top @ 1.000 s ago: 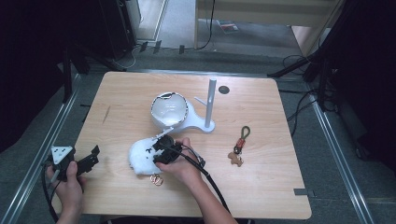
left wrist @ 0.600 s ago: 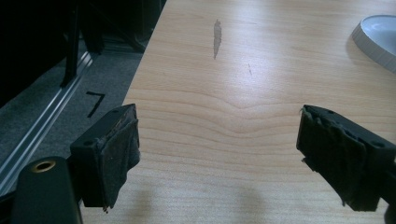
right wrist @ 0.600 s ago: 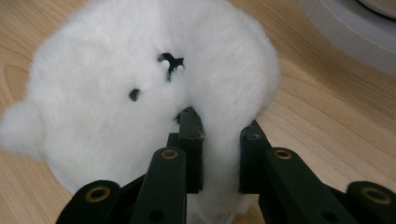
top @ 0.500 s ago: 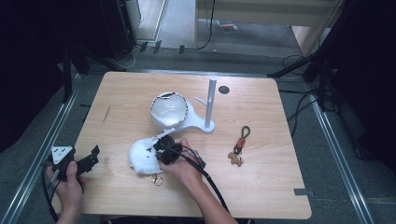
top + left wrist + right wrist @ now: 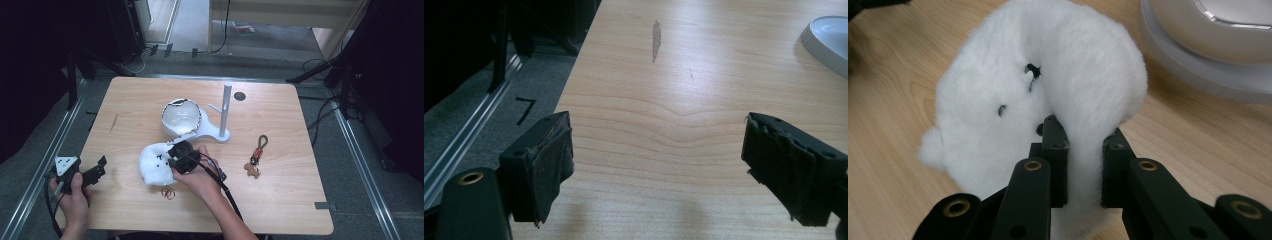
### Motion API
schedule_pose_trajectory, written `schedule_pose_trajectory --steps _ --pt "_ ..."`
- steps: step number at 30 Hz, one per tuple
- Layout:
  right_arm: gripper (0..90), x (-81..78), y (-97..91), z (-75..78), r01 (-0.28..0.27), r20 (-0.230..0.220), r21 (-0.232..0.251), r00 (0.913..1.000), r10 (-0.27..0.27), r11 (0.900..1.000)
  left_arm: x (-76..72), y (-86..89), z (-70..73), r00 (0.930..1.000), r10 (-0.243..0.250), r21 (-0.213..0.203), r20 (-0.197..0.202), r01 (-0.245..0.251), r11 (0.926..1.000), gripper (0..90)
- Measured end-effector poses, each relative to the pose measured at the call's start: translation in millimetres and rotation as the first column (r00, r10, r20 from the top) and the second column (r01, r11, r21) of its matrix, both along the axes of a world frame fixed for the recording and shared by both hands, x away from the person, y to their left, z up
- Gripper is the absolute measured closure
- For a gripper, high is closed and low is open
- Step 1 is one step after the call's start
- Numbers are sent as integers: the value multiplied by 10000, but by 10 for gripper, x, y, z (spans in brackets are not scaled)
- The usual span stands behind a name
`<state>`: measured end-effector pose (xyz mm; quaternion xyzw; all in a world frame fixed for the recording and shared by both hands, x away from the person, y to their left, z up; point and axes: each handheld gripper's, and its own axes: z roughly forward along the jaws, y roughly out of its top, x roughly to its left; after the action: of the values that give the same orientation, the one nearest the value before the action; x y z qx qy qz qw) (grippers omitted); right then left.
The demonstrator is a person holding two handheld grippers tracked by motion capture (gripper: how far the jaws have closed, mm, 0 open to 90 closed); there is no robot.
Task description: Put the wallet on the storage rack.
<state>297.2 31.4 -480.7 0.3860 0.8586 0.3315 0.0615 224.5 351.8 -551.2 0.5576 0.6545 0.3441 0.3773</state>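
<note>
A white fluffy plush toy (image 5: 156, 164) with small black eyes lies on the wooden table (image 5: 300, 125), near its front. My right gripper (image 5: 177, 156) is shut on the toy's edge; in the right gripper view the black jaws pinch a fold of the plush toy (image 5: 1048, 105) where my right gripper (image 5: 1083, 150) closes. Two small metal rings (image 5: 168, 192) lie just in front of the toy. My left gripper (image 5: 97, 170) is held at the table's front left edge, open and holding nothing; in the left gripper view my left gripper (image 5: 656, 165) spans bare wood.
A white stand (image 5: 225, 112) with an upright post and a round mirror-like dish (image 5: 181, 118) stands mid-table. A braided keychain with a small brown figure (image 5: 256, 156) lies to the right. A dark round hole (image 5: 240, 96) is near the far edge. Metal rails flank the table.
My right gripper has shifted slightly with the plush toy in it. The left gripper has stayed where it was.
</note>
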Motion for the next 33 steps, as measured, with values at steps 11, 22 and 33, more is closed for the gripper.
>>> schedule_pose_trajectory --steps 11,22,33 --pt "791 34 -258 306 471 148 604 9987 -480 9971 1 -3 -1 10000 19 -1 3 -19 10000 138" --pt "788 127 -507 470 1233 6 884 9923 -1239 9884 1 -1 0 10000 20 -13 -12 -20 10000 138" --pt "786 257 -638 637 2066 115 892 9780 -2084 9744 2 0 -1 10000 7 11 -12 -7 10000 138"
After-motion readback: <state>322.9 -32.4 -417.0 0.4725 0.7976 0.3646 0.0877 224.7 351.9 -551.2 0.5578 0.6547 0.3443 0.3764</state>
